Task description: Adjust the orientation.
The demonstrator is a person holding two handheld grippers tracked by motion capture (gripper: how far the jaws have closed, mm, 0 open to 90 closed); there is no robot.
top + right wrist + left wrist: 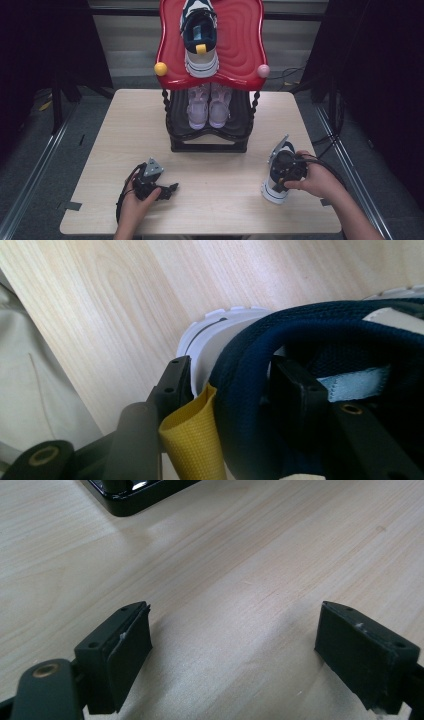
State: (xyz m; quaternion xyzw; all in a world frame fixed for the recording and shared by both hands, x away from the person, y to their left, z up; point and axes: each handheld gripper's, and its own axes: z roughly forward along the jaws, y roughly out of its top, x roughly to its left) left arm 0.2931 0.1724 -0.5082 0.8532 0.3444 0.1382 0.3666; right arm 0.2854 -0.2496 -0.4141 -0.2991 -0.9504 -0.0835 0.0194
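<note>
One sneaker [278, 176] stood on the table [220, 165] near its right edge, well apart from the shoe rack [209, 131]. Around its navy heel collar sat the right gripper [231, 390], one jaw inside, one outside, not visibly pressing. Beside the front edge, the left gripper [232, 645] rested with jaws spread wide and empty.

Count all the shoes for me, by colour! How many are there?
Navy and white shoes: 2, one on the red top shelf and one on the table in the right claw
Pink shoes: 2, side by side on the black lower shelf
Total: 4 shoes
</note>
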